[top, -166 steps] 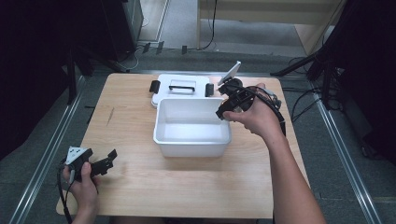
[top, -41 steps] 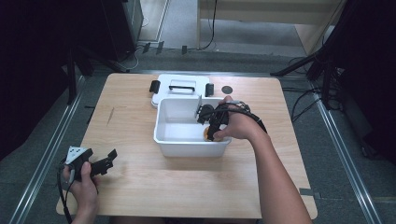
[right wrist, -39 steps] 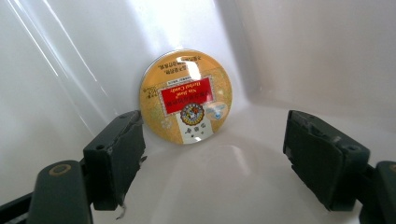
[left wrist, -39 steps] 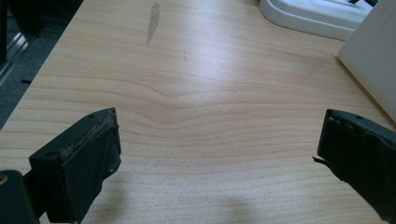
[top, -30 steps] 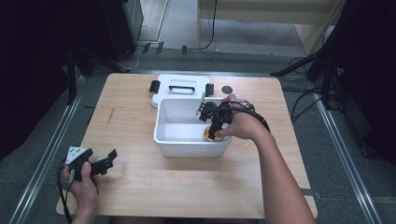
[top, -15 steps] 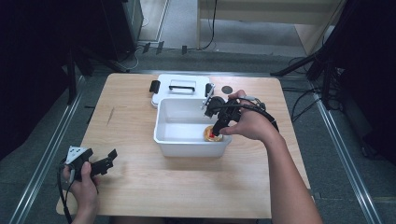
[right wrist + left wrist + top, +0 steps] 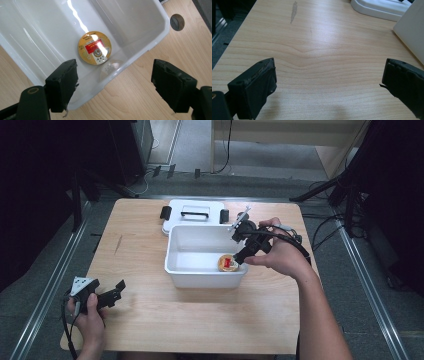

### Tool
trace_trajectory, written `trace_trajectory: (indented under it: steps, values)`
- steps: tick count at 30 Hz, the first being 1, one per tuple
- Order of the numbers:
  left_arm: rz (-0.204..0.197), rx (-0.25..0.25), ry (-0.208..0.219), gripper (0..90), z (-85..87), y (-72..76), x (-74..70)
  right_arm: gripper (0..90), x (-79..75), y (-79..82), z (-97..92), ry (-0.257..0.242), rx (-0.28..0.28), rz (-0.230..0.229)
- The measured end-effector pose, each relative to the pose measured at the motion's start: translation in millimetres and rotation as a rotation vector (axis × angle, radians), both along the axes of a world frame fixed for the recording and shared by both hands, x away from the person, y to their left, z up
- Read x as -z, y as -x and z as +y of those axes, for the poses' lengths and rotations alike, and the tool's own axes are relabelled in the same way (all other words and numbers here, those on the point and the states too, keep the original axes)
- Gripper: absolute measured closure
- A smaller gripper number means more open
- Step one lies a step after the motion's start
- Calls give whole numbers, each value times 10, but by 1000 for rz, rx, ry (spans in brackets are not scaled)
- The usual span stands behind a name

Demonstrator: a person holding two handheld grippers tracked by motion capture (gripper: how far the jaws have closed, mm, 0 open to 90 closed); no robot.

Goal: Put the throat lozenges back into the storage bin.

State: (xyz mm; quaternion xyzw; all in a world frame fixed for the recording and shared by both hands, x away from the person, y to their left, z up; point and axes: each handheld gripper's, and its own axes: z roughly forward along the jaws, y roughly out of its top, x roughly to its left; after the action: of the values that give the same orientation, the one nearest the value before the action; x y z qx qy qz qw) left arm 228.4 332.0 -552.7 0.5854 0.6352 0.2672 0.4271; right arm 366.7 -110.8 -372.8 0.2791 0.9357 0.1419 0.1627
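Item: round gold tin, flat on the floor of the white bin, at its right end.
Right claw: wide, empty, above the bin's right rim.
Left claw: wide, idle, well left of the bin.
Handling: lift straight up, clear of the rim.

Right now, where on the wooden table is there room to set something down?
Bare wood lies between the white plastic bin and the left gripper, and along the near edge of the table. Crowded: the white lid behind the bin, the right gripper at its right rim.
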Motion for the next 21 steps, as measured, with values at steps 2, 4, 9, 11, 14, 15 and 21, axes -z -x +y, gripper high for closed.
trace_trajectory:
  steps: [2,4,9,11,14,15,21]
  values:
    - [0,0,0,0,-1,0,0,221,7,15,-49,-13,19,1]
    - [0,0,0,0,-1,0,0,219,15,29,-93,-33,34,6]
    - [-1,0,-1,0,-2,1,0,215,54,57,-218,-76,58,0]
    - [0,-2,0,0,-5,1,-1,214,76,71,-283,-95,77,-1]
    - [-1,-3,-1,0,-7,1,0,214,118,94,-391,-117,104,-4]
    - [-2,-3,0,0,-7,0,0,214,133,103,-427,-125,112,-2]
    - [-3,-3,-3,0,-10,1,0,212,233,154,-626,-186,165,-7]
